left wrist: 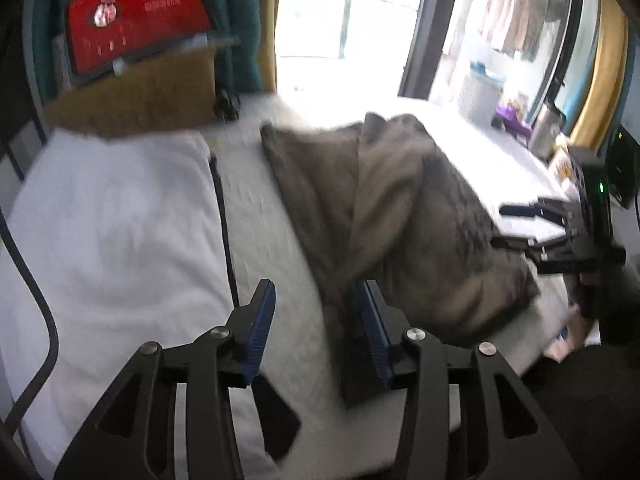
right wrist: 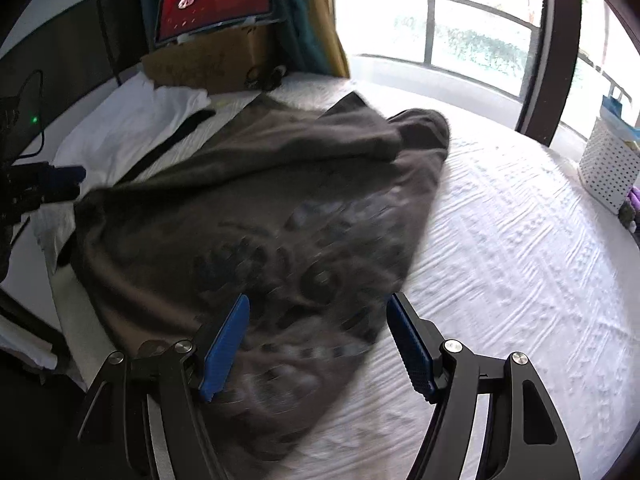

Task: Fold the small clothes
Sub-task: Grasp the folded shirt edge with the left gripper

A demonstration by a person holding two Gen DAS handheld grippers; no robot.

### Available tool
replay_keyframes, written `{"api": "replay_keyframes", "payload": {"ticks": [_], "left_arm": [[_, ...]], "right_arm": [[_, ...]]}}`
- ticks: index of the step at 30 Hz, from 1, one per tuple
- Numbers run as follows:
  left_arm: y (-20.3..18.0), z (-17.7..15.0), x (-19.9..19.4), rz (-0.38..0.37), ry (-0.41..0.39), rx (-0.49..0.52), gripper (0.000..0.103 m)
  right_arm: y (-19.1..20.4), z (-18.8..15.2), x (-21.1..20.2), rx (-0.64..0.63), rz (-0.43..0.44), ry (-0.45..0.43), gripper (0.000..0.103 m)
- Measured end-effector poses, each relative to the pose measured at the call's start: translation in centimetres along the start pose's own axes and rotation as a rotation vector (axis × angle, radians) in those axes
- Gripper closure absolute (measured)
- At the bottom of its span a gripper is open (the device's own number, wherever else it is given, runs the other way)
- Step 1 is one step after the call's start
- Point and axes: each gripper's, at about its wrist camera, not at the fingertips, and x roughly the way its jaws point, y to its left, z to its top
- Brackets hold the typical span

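A grey-brown printed T-shirt point(right wrist: 260, 208) lies rumpled on the white bed sheet point(right wrist: 500, 240); it also shows in the left wrist view point(left wrist: 400, 208). My left gripper point(left wrist: 316, 296) is open and empty, its right finger at the shirt's near left edge. My right gripper point(right wrist: 318, 308) is open and empty, hovering over the shirt's near corner. The right gripper also shows at the right of the left wrist view point(left wrist: 516, 226), beside the shirt. The left gripper shows at the left edge of the right wrist view point(right wrist: 60, 184).
A white garment point(left wrist: 108, 216) with a dark trim lies left of the shirt. A cardboard box point(right wrist: 208, 60) with a red box point(right wrist: 216, 0) on top stands at the back. A white perforated basket point(right wrist: 610, 160) stands at the right, and a black cable point(left wrist: 36, 300) at the left.
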Motion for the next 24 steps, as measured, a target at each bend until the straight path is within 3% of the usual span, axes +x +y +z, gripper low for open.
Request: {"api": "replay_keyframes", "payload": {"ticks": [4,10,12,14,17,24], "left_arm": [[-1.4,3.1,1.5,0.007,-0.032,0.035,0.059],[-6.2,7.2,5.7,-0.059,-0.024,0.147,0.059],[-7.9,8.2,7.1,-0.078,-0.004,0.193,0.056],[-9.8,9.1,8.7,-0.099,0.018,0.244,0.044],[-12.2,10.2,11.4,-0.087,0.053,0.327,0.043],[-14.1,12.1,15.9,-0.01,0.131,0.418,0.043]], "right_arm": [[-2.0,0.6,-0.2,0.024,-0.012,-0.016,0.03],[-5.2,0.7,-0.2,0.067,-0.017,-0.023,0.03],[-6.2,0.6,-0.1,0.086,-0.021,-0.022,0.03],[-7.2,0.5,0.0,0.106,-0.024,-0.023,0.03],[-8.9,0.3,0.1,0.139,-0.028,-0.026,0.03],[-11.7,0.6,0.8,0.189,-0.029,-0.034,0.03]]}}
